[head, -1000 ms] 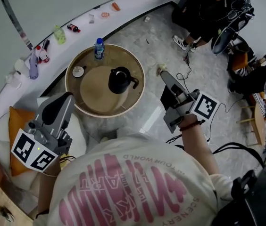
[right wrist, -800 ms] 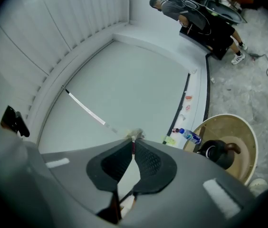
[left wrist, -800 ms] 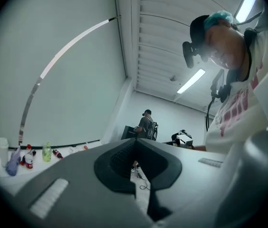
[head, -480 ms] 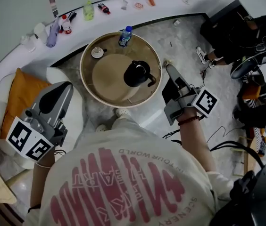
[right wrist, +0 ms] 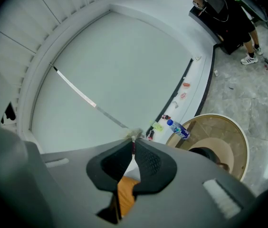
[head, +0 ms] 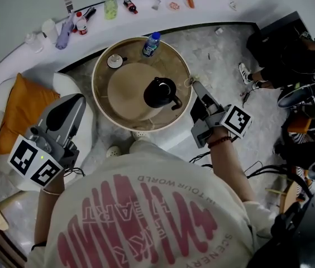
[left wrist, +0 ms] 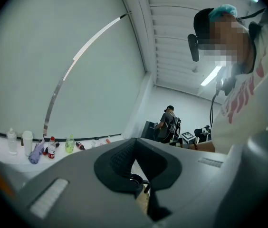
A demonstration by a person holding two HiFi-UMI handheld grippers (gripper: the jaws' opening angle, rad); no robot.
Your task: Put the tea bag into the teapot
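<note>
Where the tea bag is: pinched at the right gripper's closed tips, off the round table's rim; its axis looks too small to read.
Teapot: black, upright mid-table, handle toward that gripper.
Left gripper: jaws together, empty.
Room: curved white ledge with bottles.

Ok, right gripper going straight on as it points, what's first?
Likely the white ledge, not the teapot: right gripper, shut on the tea bag, aims past the water bottle. Depth unclear.
</note>
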